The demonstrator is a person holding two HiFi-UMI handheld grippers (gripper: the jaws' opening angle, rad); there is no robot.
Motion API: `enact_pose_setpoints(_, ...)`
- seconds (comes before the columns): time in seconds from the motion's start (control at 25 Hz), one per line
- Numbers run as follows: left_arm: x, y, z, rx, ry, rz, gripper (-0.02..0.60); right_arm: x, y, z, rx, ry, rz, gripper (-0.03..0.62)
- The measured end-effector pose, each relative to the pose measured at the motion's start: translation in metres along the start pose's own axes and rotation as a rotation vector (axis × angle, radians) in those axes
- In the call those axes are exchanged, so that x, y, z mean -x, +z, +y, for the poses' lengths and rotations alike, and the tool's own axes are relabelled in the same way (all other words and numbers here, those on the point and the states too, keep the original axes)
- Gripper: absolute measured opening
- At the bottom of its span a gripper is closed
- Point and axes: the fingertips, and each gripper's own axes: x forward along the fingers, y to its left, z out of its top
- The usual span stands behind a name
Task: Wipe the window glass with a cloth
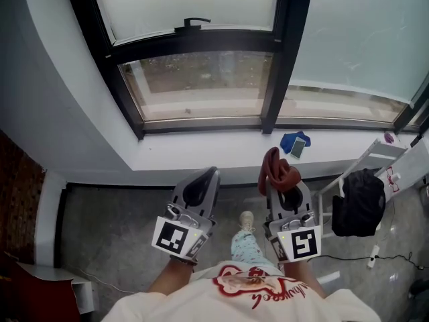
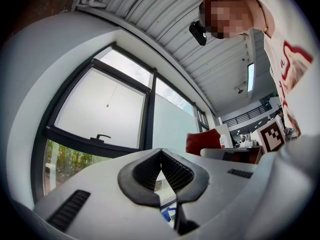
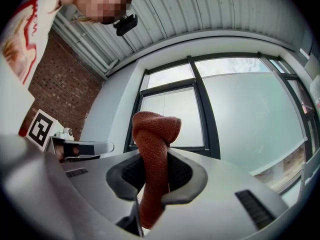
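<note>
The right gripper point(image 3: 153, 180) is clamped on a rust-red cloth point(image 1: 275, 169), which stands up out of the jaws in a folded knob and trails down below them. The left gripper point(image 2: 160, 156) has its jaws brought together at the tips with nothing between them. Both hang low at about 6 o'clock in the head view, well apart from the window glass point(image 1: 201, 79) at 12 o'clock, so by my reading wiping has not begun. To do it well, the right gripper should rise and go forward over the sill point(image 1: 194, 156) until the bunched top of the cloth, not the hard jaw ends, meets the pane. The hold looks firm, but only a small wad projects, so light pressure and overlapping passes would suit. The dark mullion point(image 1: 280, 52) at 1 o'clock splits the panes, and a handle point(image 1: 192, 23) sits on the crossbar at 12 o'clock; either could snag the cloth in a long sweep. On the sill at 2 o'clock lies a blue item point(image 1: 289, 139) with a flat thing beside it that I cannot name, in the reach path to the right-hand pane. A black backpack point(image 1: 360, 203) sits by a white stand point(image 1: 377, 156) at 3 o'clock, crowding that side.
</note>
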Motion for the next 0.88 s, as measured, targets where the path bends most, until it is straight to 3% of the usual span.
enact_pose_setpoints(0.36,-0.098,-0.023,0.045,-0.011,0.007,-0.022,0.021,-0.080,-0.014,-0.063,0.060,0.030,-0.034,0.081)
enact_pose_setpoints(0.88,-0.265,-0.059,0.118,-0.016,0.068,-0.024,0.021,-0.224,-0.058,-0.183,0.036,0.094,-0.016,0.081)
